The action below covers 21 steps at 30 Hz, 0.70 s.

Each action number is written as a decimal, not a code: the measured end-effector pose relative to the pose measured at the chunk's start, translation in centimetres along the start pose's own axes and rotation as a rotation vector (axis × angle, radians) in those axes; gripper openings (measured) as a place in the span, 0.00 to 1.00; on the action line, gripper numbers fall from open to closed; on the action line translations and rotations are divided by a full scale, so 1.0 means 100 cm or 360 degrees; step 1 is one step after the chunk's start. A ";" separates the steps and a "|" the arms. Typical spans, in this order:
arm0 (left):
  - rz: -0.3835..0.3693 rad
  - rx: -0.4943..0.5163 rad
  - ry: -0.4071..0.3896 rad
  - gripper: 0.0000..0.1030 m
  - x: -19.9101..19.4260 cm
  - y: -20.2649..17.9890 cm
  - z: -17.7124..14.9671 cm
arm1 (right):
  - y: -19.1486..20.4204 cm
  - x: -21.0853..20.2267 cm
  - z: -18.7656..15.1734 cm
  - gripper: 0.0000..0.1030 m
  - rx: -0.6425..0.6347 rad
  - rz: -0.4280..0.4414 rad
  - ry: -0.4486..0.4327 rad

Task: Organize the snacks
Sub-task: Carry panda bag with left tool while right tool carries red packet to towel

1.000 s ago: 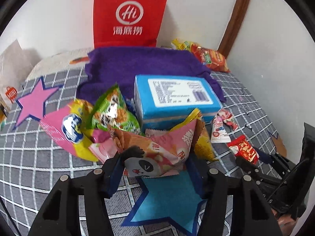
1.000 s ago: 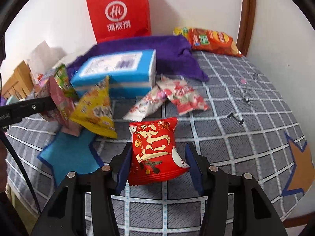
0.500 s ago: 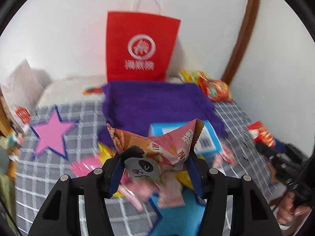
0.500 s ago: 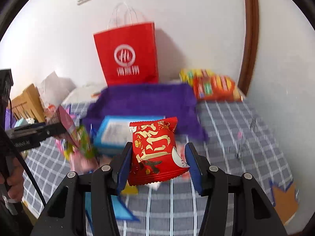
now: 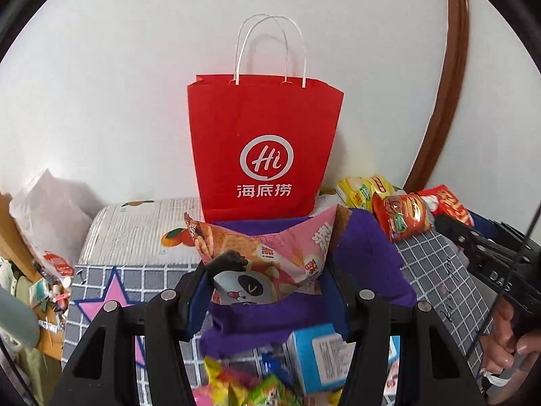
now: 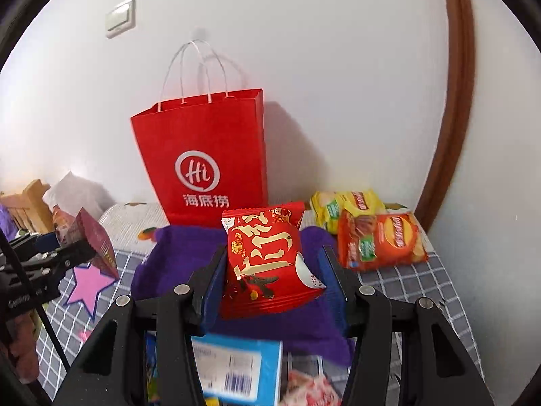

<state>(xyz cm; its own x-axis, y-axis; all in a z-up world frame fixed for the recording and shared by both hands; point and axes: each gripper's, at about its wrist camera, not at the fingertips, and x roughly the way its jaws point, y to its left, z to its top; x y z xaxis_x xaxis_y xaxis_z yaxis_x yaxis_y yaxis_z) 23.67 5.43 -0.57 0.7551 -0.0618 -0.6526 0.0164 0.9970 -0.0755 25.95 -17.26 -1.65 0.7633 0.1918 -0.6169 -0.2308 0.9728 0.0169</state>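
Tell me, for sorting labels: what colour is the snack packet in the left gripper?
Mostly pink pink snack packet, panda print; clearest in left wrist view.

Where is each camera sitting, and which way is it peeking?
Left wrist: rides the left claw, facing the red paper bag at the wall; claw grips a pink panda snack packet; the person's right hand shows.
Right wrist: rides the right claw, facing the same bag; claw grips a red snack packet; the left claw shows.
Both see the bag, the purple cloth and the blue box.
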 end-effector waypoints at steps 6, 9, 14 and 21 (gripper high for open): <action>-0.0005 -0.0025 0.0064 0.55 0.041 0.002 0.011 | 0.000 0.050 0.018 0.51 0.0023 0.0037 0.0070; -0.0016 -0.0057 0.0087 0.55 0.058 0.005 0.017 | 0.000 0.070 0.023 0.51 0.0034 0.0051 0.0090; -0.0021 -0.0097 0.0119 0.55 0.094 0.009 0.024 | 0.000 0.109 0.025 0.51 0.0051 0.0093 0.0148; 0.0013 -0.0169 0.0305 0.55 0.143 0.028 0.010 | -0.020 0.166 0.004 0.51 0.0054 0.0077 0.0405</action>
<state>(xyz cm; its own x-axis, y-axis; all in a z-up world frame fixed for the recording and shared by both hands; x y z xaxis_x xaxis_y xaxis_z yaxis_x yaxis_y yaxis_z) 35.17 7.37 -9.33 0.6163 -0.0718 -0.7842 -0.0656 0.9877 -0.1420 39.32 -15.94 -11.63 0.5747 0.2036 -0.7927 -0.2395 0.9680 0.0749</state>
